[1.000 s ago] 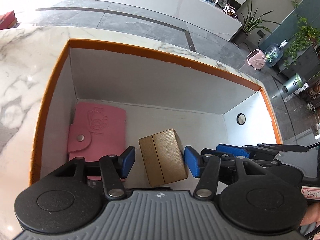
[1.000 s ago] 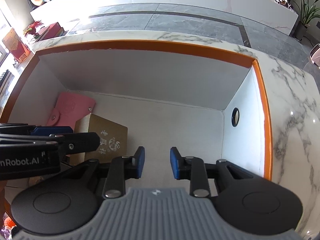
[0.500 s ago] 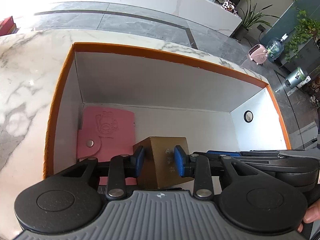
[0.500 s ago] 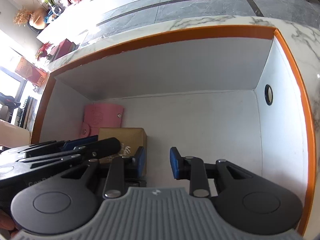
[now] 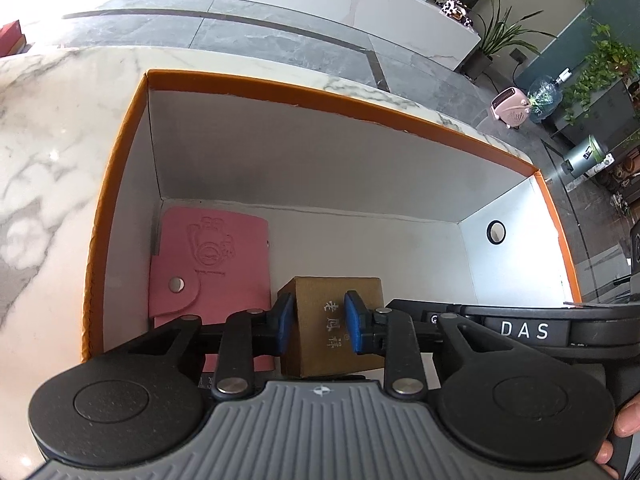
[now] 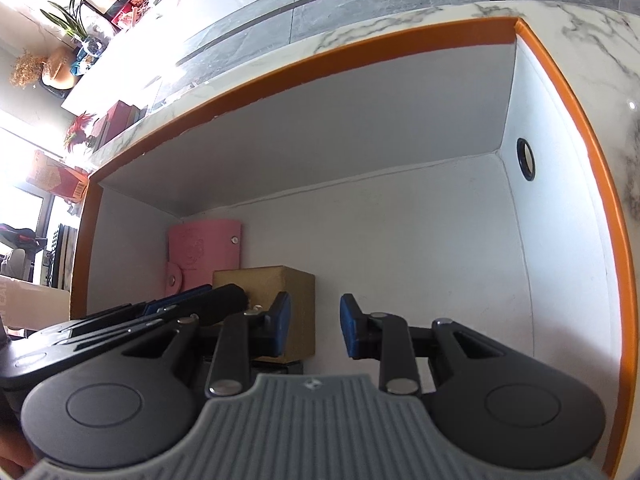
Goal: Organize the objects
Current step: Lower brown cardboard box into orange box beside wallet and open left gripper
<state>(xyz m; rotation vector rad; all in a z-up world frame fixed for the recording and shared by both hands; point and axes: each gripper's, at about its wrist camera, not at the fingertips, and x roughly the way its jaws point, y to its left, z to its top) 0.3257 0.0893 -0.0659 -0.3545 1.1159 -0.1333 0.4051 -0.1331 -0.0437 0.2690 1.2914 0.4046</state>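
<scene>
- Gold box (image 5: 332, 324) sits clamped between the blue pads of the left gripper (image 5: 316, 322), low inside an orange-rimmed white carton (image 5: 320, 96) on a marble counter (image 5: 52, 128)
- White characters run down the face of the gold box that looks toward the left wrist camera, between the two pads
- Pink snap wallet (image 5: 212, 272) lies flat on the carton floor in its left rear corner, just beside the gold box on its left
- Right gripper (image 6: 314, 326) hangs inside the same carton with its jaws apart and nothing between them; its left pad (image 6: 280, 322) stands in front of the gold box (image 6: 280, 280) in the right wrist view, and contact cannot be told
- Round black-ringed hole (image 5: 496, 232) marks the carton's right end wall
- Body of the right tool, lettered "DAS" (image 5: 524, 330), crosses the left wrist view just right of the gold box
- Grey tiled floor (image 5: 280, 36) and potted plants (image 5: 600, 68) fill the room beyond the counter
</scene>
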